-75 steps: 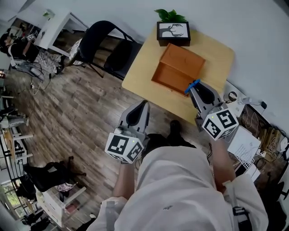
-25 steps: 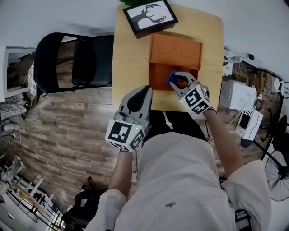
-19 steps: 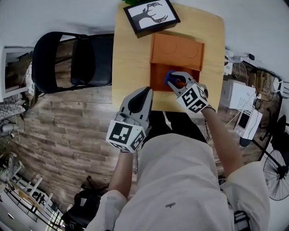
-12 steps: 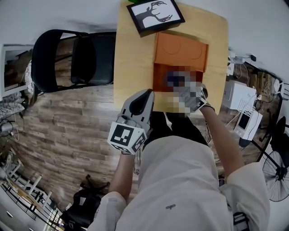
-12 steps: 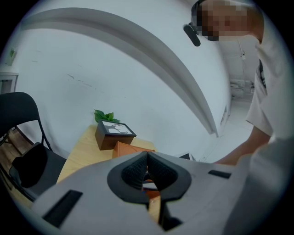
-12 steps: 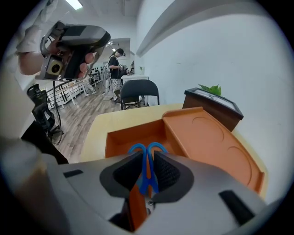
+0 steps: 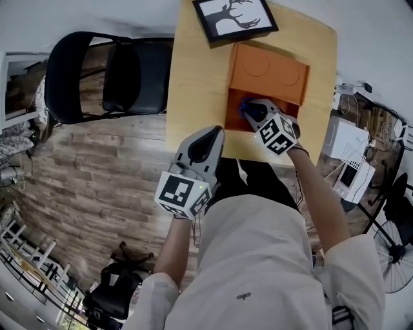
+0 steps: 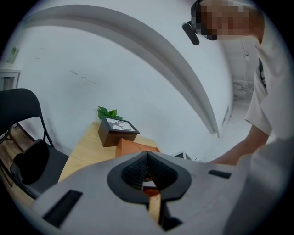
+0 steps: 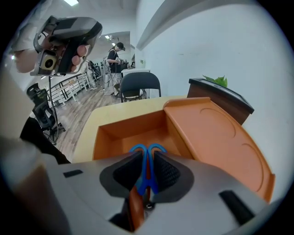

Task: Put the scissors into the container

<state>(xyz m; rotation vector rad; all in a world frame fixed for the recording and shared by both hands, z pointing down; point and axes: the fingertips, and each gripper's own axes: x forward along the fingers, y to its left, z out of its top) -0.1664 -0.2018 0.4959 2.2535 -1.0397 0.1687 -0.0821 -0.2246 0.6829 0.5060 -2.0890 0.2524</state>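
Blue-handled scissors (image 9: 147, 158) stick out between the jaws of my right gripper (image 9: 147, 170), which is shut on them. That right gripper (image 7: 253, 111) hangs over the open tray of the orange wooden container (image 7: 233, 109), handles (image 7: 244, 105) pointing in. The container's lid (image 7: 268, 72) lies flat behind the tray; in the right gripper view the tray (image 9: 124, 131) is just ahead and below. My left gripper (image 7: 205, 143) stays at the table's near edge, jaws together and holding nothing (image 8: 147, 167).
A framed deer picture (image 7: 235, 16) on a dark box stands at the back of the light wooden table (image 7: 193, 84), with a green plant (image 8: 106, 112) behind it. A black chair (image 7: 103, 71) stands left of the table. White boxes and cables (image 7: 352, 155) lie right.
My right gripper has carried the scissors from the table's right edge to over the container's tray, easing a little further in. The left gripper has kept to the near edge.
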